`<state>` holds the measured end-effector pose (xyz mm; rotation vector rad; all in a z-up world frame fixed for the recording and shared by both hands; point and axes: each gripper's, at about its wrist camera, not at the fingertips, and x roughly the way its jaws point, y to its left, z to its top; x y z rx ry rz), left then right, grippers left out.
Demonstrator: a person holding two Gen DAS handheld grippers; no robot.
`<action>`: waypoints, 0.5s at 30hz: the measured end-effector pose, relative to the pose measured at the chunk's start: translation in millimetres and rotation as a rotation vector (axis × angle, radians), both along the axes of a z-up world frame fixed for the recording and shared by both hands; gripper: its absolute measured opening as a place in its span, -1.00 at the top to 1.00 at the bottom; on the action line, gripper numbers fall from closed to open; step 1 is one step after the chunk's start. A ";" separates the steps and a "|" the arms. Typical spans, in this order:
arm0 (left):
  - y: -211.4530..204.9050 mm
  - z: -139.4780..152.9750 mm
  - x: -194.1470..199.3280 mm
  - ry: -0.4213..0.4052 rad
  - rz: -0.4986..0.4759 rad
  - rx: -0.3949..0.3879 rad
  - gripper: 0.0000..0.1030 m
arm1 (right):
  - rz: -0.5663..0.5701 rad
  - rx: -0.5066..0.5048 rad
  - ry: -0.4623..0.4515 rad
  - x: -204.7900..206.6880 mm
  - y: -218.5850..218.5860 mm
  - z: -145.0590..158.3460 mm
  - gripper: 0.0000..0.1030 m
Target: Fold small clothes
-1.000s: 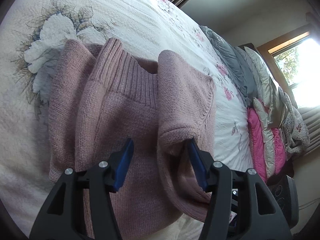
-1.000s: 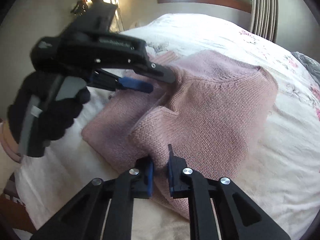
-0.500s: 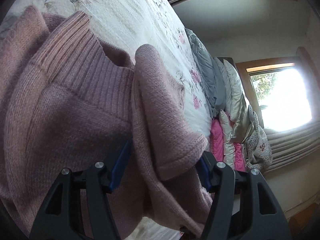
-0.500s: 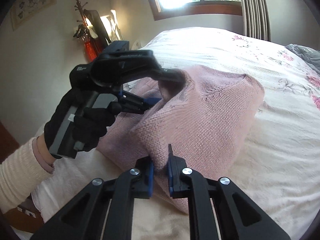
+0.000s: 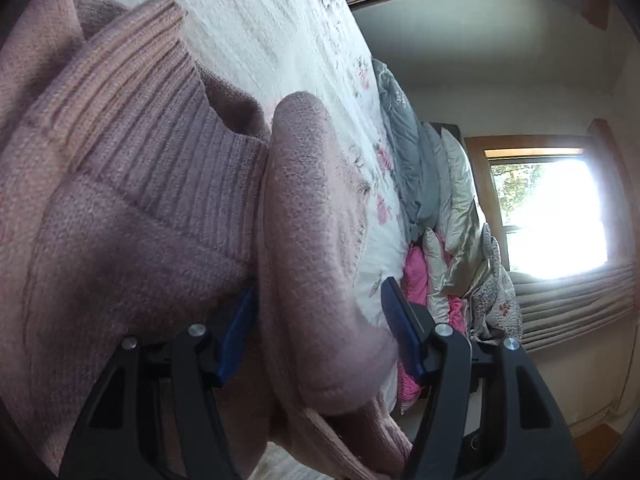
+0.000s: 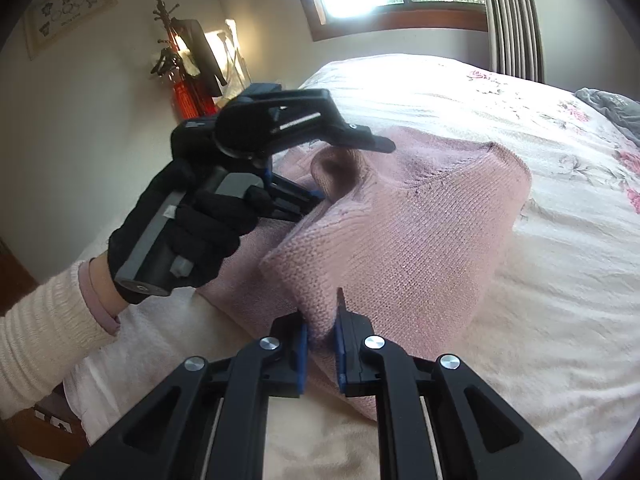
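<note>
Pink knit sweater [image 6: 420,240] bunched, ribbed hem, on bed [image 6: 560,280]

The left tongs [image 5: 320,320] stand wide apart around a thick fold of the dusty-pink knitted sweater [image 5: 132,240], its ribbed band lying to the left. Beyond it spreads the white floral quilted bed [image 5: 280,40], with grey, cream and pink pillows [image 5: 424,200] stacked near a bright window [image 5: 552,212].

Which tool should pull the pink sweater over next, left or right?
Probably the right tool: it is shut on the pink sweater edge. The left tool is open, with a fold between its fingers but not pinched.
</note>
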<state>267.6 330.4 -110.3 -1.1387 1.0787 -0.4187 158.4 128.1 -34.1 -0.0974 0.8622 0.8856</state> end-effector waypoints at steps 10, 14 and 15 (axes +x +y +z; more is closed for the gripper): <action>-9.6 31.0 16.5 -0.064 -0.016 0.109 0.65 | 0.011 0.039 0.003 -2.2 2.5 7.1 0.79; 12.1 69.5 0.6 -0.163 -0.007 0.135 0.66 | 0.075 0.073 -0.009 -11.4 22.0 17.8 0.79; 18.2 78.9 -3.4 -0.186 -0.006 0.151 0.66 | 0.090 0.080 -0.015 -14.4 28.5 20.9 0.79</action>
